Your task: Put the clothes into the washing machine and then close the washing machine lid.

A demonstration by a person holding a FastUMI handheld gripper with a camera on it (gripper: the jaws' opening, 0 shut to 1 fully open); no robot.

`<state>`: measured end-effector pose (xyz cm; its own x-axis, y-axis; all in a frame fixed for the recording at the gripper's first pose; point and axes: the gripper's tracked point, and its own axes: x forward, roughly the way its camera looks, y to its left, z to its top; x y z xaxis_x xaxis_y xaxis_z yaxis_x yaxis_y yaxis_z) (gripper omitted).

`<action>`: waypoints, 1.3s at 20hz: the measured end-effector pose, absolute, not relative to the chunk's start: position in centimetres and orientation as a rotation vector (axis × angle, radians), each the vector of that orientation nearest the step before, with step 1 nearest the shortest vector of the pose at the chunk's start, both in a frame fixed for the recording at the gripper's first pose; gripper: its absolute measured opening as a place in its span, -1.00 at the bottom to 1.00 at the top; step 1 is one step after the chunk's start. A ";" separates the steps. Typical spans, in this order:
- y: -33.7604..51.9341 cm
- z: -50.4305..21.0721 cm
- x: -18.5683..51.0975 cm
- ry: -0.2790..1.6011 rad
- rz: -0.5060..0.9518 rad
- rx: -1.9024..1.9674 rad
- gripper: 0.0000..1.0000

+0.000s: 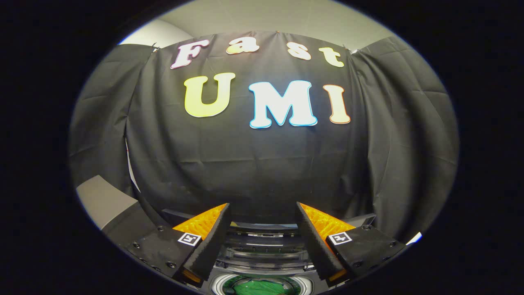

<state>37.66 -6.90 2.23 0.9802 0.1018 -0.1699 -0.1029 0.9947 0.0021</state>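
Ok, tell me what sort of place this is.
Likely a cloth-walled recording booth: black draped cloth wall, open gripper over a top-loading washing machine, green clothing in its round drum opening.

One gripper [262,241], with two fingers [213,241] standing apart and nothing between them. One washer [262,262] sits between and just below the fingers at 6 o'clock, its one round opening [262,284] showing one green garment [266,287] inside; one raised lid [262,237] stands at 12 o'clock from that opening. One black cloth wall [262,164] hangs beyond at 12 o'clock, and one grey slab [104,200] lies at 9 o'clock from the fingers, too little of it in sight to tell what it is.
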 end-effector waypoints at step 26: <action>-7.6 -1.6 32.6 0.207 0.035 0.037 0.95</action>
<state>32.57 -7.62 -1.58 0.9781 0.0382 -0.2045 -0.0306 0.9987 0.0403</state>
